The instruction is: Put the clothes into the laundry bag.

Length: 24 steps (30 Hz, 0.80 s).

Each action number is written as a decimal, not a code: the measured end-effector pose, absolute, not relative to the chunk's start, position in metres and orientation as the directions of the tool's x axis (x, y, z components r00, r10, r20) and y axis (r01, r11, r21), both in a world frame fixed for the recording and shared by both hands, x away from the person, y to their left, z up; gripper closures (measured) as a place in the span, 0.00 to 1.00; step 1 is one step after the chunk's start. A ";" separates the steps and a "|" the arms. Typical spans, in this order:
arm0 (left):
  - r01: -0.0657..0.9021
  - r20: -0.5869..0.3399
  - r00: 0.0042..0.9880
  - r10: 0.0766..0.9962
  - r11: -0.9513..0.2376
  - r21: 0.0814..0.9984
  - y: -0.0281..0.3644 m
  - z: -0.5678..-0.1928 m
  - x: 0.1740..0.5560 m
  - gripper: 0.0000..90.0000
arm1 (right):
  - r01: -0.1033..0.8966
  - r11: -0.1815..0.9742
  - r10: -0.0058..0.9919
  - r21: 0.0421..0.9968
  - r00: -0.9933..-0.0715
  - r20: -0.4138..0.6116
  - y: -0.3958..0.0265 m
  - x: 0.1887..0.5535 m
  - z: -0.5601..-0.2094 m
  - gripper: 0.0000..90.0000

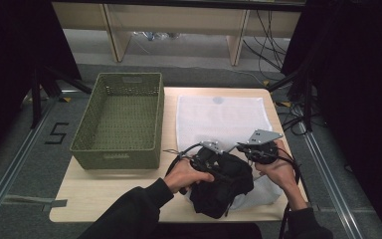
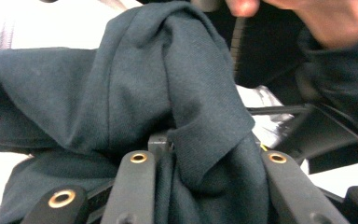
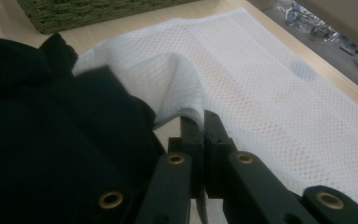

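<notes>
Wooden tabletop (image 1: 109,191) with a green woven basket (image 1: 119,119) on the left and a white mesh laundry bag (image 1: 219,119) laid flat, long axis running away from the person. The dark garment (image 1: 224,184) sits bunched at the bag's near end, right at its mouth. Left claw (image 1: 206,159) has its jaws clamped on a thick wad of that garment (image 2: 168,93). Right claw (image 3: 200,123) is pressed together, pinching the bag's lifted edge (image 3: 177,88). Looks like the stuffing goes forward from the left claw, into the opening the right one holds up.
</notes>
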State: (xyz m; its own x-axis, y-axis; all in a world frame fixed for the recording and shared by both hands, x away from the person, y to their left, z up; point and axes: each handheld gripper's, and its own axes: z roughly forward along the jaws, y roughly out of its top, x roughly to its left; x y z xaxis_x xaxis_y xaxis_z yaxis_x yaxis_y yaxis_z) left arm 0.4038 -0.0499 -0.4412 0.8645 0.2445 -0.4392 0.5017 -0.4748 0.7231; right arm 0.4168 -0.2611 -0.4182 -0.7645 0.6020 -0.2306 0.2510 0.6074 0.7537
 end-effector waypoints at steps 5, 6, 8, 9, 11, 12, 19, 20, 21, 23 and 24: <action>0.421 -0.228 0.888 0.400 -0.503 0.755 -0.044 -0.429 0.420 0.75 | 0.259 0.600 0.606 0.757 -0.764 -0.219 -0.261 0.413 -0.414 1.00; 0.426 -0.227 0.881 0.414 -0.489 0.761 -0.042 -0.426 0.420 0.75 | 0.243 0.598 0.602 0.764 -0.766 -0.227 -0.261 0.413 -0.413 1.00; 0.418 -0.205 0.876 0.436 -0.476 0.774 -0.040 -0.423 0.422 0.75 | 0.252 0.587 0.612 0.770 -0.761 -0.217 -0.261 0.412 -0.410 1.00; 0.418 -0.204 0.874 0.440 -0.471 0.777 -0.042 -0.425 0.422 0.75 | 0.243 0.590 0.609 0.770 -0.760 -0.227 -0.261 0.413 -0.409 1.00; 0.424 -0.224 0.878 0.422 -0.471 0.774 -0.049 -0.435 0.424 0.73 | 0.247 0.589 0.614 0.770 -0.756 -0.228 -0.260 0.413 -0.408 1.00; 0.438 -0.241 0.875 0.421 -0.476 0.763 -0.054 -0.443 0.423 0.72 | 0.245 0.592 0.616 0.768 -0.752 -0.234 -0.260 0.413 -0.407 1.00; 0.436 -0.252 0.887 0.386 -0.525 0.731 -0.063 -0.463 0.422 0.55 | 0.262 0.593 0.622 0.761 -0.749 -0.226 -0.262 0.414 -0.411 1.00; 0.432 -0.239 0.886 0.397 -0.519 0.738 -0.058 -0.457 0.420 0.49 | 0.255 0.593 0.622 0.764 -0.747 -0.234 -0.264 0.414 -0.412 1.00; 0.428 -0.226 0.884 0.410 -0.513 0.744 -0.052 -0.450 0.418 0.43 | 0.269 0.589 0.630 0.762 -0.743 -0.224 -0.265 0.414 -0.413 1.00; 0.421 -0.212 0.882 0.421 -0.499 0.757 -0.037 -0.435 0.413 0.34 | 0.274 0.585 0.637 0.763 -0.738 -0.224 -0.268 0.415 -0.414 1.00; 0.415 -0.200 0.880 0.431 -0.493 0.764 -0.029 -0.428 0.411 0.31 | 0.283 0.584 0.642 0.760 -0.734 -0.220 -0.270 0.414 -0.414 1.00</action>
State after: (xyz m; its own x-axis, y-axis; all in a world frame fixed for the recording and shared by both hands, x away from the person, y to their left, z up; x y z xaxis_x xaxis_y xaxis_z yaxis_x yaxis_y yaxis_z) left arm 0.4112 -0.0292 -0.4281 0.8798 0.4313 -0.2000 0.4155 -0.4930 0.7644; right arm 0.4145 -0.2698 -0.4142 -0.7342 0.6423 -0.2201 0.2833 0.5844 0.7604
